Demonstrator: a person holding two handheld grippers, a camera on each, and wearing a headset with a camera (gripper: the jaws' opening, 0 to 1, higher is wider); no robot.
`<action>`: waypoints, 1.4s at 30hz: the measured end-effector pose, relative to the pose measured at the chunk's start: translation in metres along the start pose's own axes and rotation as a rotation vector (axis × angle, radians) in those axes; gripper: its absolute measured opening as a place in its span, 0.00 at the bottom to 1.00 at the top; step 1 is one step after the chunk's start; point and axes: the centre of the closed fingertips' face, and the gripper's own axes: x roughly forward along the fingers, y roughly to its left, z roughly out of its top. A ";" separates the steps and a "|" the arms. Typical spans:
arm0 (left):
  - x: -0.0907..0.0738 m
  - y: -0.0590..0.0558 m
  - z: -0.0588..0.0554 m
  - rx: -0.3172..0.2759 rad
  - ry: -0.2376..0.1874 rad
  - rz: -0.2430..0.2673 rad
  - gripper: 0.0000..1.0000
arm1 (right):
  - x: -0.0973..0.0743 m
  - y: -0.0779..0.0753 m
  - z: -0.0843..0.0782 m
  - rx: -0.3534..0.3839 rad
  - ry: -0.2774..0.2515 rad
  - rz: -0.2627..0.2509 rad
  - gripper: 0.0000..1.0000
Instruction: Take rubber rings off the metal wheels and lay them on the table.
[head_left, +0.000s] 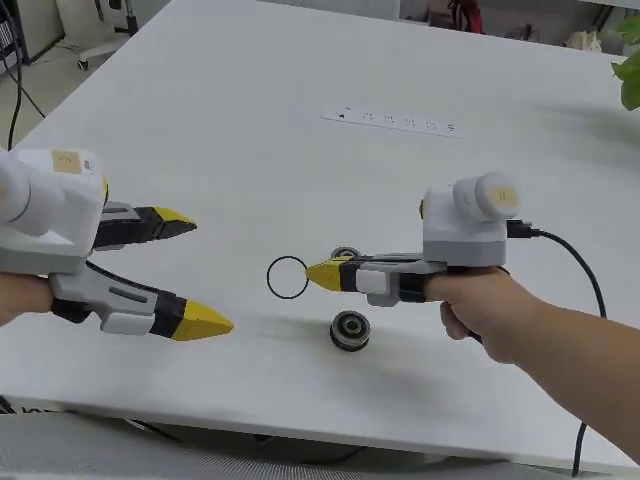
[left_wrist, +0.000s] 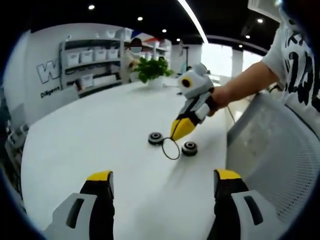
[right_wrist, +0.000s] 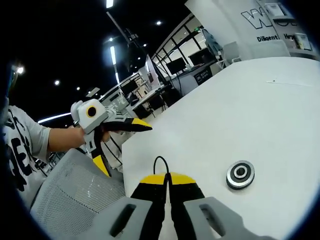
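Head view: right tool (head_left: 318, 274) pinching rubber ring (head_left: 268, 278) at tips; left tool (head_left: 207, 273) spread, well apart.

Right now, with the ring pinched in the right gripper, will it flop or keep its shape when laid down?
Probably keeps shape: the ring shows a clean circle at the tip of the right gripper, with no sag. It is very thin, so likely light and easy to nudge. Laid flat, it shouldn't roll.
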 end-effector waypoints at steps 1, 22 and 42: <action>0.000 0.001 0.000 0.000 0.001 0.001 0.84 | 0.002 0.000 0.000 -0.001 0.000 -0.003 0.00; -0.006 0.008 -0.011 -0.027 0.021 0.021 0.85 | 0.035 -0.002 -0.023 -0.098 0.097 -0.056 0.00; -0.005 0.006 -0.008 -0.042 0.015 0.015 0.85 | 0.031 -0.005 -0.027 -0.144 0.111 -0.061 0.21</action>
